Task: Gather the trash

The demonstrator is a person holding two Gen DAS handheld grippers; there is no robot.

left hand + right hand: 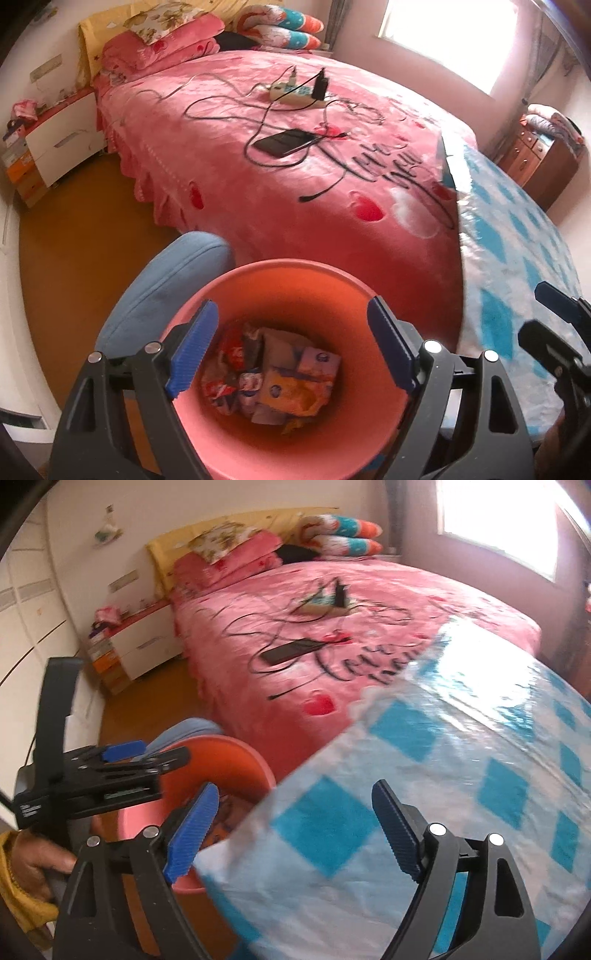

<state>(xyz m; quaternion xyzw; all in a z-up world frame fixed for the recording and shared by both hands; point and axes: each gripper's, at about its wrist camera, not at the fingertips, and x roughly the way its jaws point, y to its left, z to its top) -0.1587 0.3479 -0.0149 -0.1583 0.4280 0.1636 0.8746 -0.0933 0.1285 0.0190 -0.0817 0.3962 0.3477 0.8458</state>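
- Directly below the left gripper [288, 349], wrappers [273, 380] are seen piled in the pink bin [295, 273]; its jaws are spread, empty.
- Above the blue-checked table cover [461, 775], the right gripper [295, 830] is likewise spread and empty.
- A drop-off is judged finished; next, more litter must be located.

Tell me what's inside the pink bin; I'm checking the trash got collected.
Crumpled snack wrappers cover the pink bin floor; whatever lies beneath them is hidden.

At six o'clock I see a salmon-pink bin [280, 280] holding red, orange and white wrappers [273, 376]. At twelve, a pink bedspread [258, 177] with red hearts; at three, a blue-and-white checked cloth [461, 775].
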